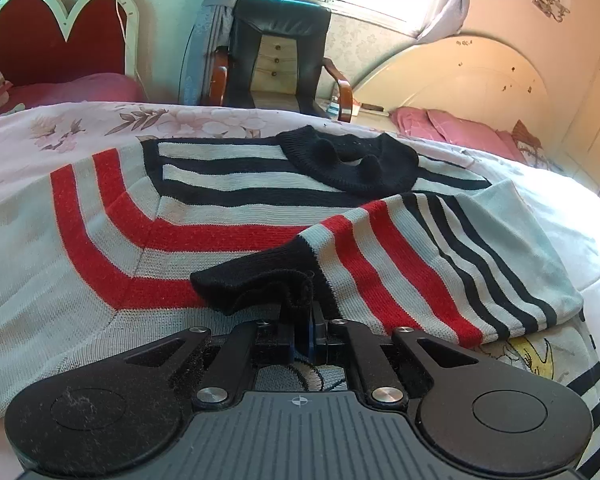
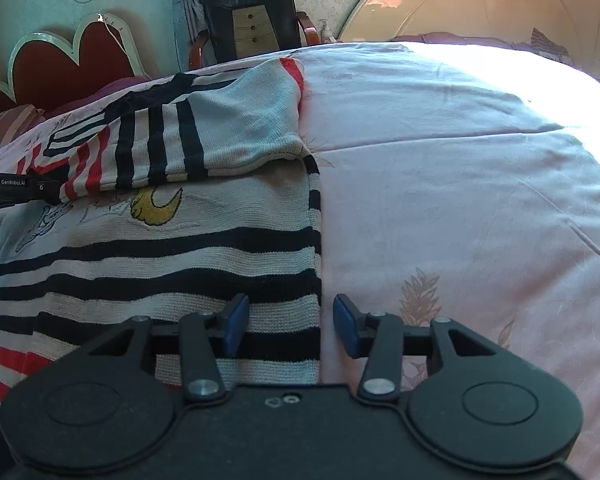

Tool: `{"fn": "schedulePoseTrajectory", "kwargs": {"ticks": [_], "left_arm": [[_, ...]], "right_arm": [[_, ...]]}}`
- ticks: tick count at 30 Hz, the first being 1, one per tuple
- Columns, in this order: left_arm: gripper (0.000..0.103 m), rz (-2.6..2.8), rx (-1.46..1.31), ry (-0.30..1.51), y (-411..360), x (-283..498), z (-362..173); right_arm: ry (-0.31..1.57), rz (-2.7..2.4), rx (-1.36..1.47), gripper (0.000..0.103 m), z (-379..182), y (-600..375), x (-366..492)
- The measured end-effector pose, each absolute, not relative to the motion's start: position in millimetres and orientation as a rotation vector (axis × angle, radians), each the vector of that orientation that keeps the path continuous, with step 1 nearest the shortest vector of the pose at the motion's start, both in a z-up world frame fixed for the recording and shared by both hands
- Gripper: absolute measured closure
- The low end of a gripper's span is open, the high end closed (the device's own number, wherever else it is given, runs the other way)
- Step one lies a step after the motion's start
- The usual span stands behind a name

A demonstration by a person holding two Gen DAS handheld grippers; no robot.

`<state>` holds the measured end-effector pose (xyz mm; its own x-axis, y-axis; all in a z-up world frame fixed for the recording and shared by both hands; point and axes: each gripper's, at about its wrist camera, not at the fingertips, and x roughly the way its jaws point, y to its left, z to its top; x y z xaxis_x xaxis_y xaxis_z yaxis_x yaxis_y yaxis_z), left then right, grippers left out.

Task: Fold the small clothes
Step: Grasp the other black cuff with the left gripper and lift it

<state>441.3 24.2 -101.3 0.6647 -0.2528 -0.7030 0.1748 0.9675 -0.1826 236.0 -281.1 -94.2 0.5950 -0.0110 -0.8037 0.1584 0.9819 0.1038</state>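
A knitted sweater [image 1: 220, 208] with red, white and black stripes lies flat on the bed, its black collar [image 1: 352, 160] at the far side. One sleeve [image 1: 400, 248] is folded across the body. My left gripper [image 1: 306, 322] is shut on that sleeve's black cuff [image 1: 256, 276], low over the sweater's front. In the right wrist view the sweater [image 2: 160, 256] fills the left half, with the folded sleeve [image 2: 220, 132] above it. My right gripper [image 2: 290, 324] stands open over the sweater's side edge. One blue pad is over the stripes and the other is over the sheet; neither presses the cloth.
A pale pink floral bedspread [image 2: 460, 200] stretches to the right of the sweater. Beyond the bed stand a black armchair [image 1: 276, 52], a red heart-shaped headboard [image 1: 56, 40] and a cream rounded headboard [image 1: 460, 76] with pink pillows [image 1: 460, 132].
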Motion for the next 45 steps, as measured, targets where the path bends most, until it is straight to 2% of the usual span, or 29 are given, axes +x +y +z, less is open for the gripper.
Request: {"fn": "schedulePoseTrajectory", "kwargs": {"ticks": [2,4,6,10,13,14,15,17,18,20,21,23,28,35,36,37,40,45], "left_arm": [[0.097,-0.247,-0.101,0.81,24.6,442.6,-101.1],[0.097,-0.249,-0.099,0.808,24.8,441.9,-99.9],[0.097,-0.242,-0.077,0.781,23.1,438.7,-98.1],[0.098,-0.223,-0.057,0.763,18.5,436.2,-101.1],[0.097,-0.209,-0.046,0.74,19.6,429.2,-89.5],[0.09,-0.207,-0.054,0.721,23.9,423.3,-84.3],[0.061,-0.187,-0.064,0.702,30.5,415.6,-78.5],[0.014,-0.101,-0.079,0.659,49.9,397.4,-67.8],[0.014,-0.067,-0.105,0.624,66.8,384.9,-62.2],[0.018,-0.019,-0.196,0.61,106.6,362.7,-55.7],[0.035,0.02,-0.256,0.603,130.2,351.5,-54.9],[0.061,0.109,-0.391,0.607,180.0,331.0,-57.1],[0.061,0.348,-0.724,0.581,289.7,281.7,-81.6],[0.064,0.42,-1.074,0.433,368.9,257.4,-121.6],[0.09,0.428,-1.061,0.438,372.3,261.7,-122.2],[0.098,0.446,-1.018,0.466,370.2,269.1,-119.0],[0.098,0.305,-0.707,0.433,325.0,297.2,-76.9],[0.098,-0.091,-0.308,0.479,172.4,350.9,-36.5]], "right_arm": [[0.934,-0.09,0.169,0.06,-95.6,-279.7,235.5],[0.928,-0.077,0.161,0.072,-97.1,-277.4,233.9],[0.92,-0.088,0.142,0.092,-95.0,-276.7,232.5],[0.922,-0.098,0.164,0.092,-96.7,-282.0,230.4],[0.89,-0.11,0.204,0.075,-89.8,-286.6,228.0],[0.876,-0.107,0.221,0.073,-87.6,-288.2,227.2],[0.866,-0.108,0.229,0.073,-86.1,-289.3,227.8],[0.842,-0.11,0.244,0.072,-83.1,-291.2,230.2],[0.835,-0.11,0.251,0.072,-81.8,-291.8,232.8],[0.827,-0.11,0.252,0.072,-79.0,-290.3,238.9],[0.824,-0.106,0.248,0.072,-77.8,-288.3,242.2],[0.82,-0.093,0.237,0.072,-76.4,-282.7,248.1],[0.821,-0.057,0.214,0.072,-74.5,-259.5,260.4],[0.824,-0.024,0.201,0.07,-69.0,-229.9,272.8],[0.823,-0.023,0.216,0.07,-68.4,-228.3,275.0],[0.821,-0.024,0.232,0.07,-67.7,-227.6,277.6],[0.803,-0.047,0.266,0.07,-65.0,-227.7,287.5],[0.774,-0.065,0.321,0.068,-60.8,-227.3,307.1]]}}
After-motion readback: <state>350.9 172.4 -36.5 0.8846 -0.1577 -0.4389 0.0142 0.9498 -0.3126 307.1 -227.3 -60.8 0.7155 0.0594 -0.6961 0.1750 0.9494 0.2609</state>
